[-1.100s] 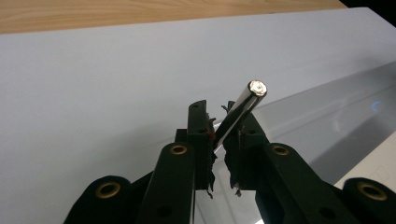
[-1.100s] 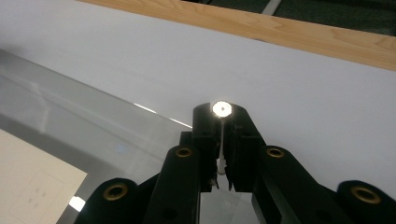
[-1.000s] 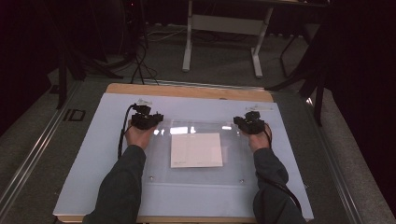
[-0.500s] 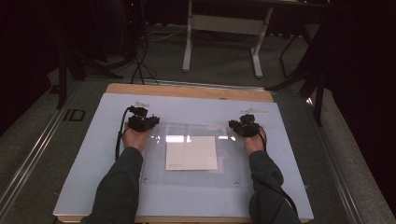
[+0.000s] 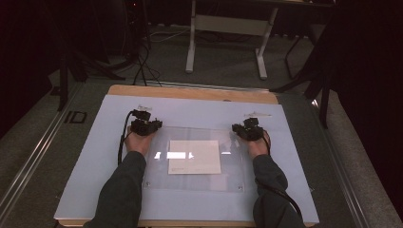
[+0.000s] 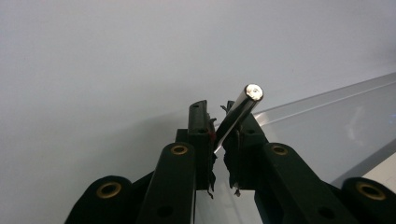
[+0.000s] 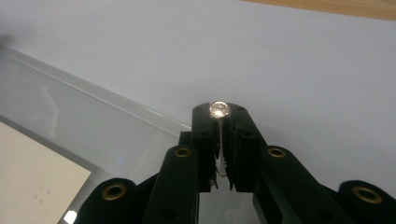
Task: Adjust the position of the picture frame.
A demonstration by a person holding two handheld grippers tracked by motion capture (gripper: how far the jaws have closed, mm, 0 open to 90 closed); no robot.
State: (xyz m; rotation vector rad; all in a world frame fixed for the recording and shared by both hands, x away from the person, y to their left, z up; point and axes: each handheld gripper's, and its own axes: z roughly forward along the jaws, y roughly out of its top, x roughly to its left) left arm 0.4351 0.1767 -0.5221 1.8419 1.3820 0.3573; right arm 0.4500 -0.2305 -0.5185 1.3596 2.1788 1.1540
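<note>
A clear plastic sheet [image 5: 195,181] lies on the pale blue mat [image 5: 90,180], with a white paper [image 5: 195,156] at its middle. My left gripper [image 5: 142,118] sits at the sheet's far left corner and my right gripper [image 5: 249,124] at its far right corner. In the left gripper view, the left gripper [image 6: 215,109] is shut on a shiny metal pin [image 6: 243,105] that tilts to the right, beside the sheet's edge [image 6: 336,126]. In the right gripper view, the right gripper [image 7: 219,112] is shut on a second metal pin [image 7: 219,108], seen end-on, with the sheet [image 7: 84,121] and paper [image 7: 32,186] to its left.
The mat covers a wooden table whose far edge [image 5: 190,92] shows bare. Two small strips lie on the mat beyond the grippers [image 5: 142,105], [image 5: 256,114]. A white table frame [image 5: 228,28] and cables [image 5: 142,66] stand on the floor behind.
Both hands, with the clear sheet and paper, have shifted slightly toward the person and a little to the left. Both grippers stay shut on their pins.
</note>
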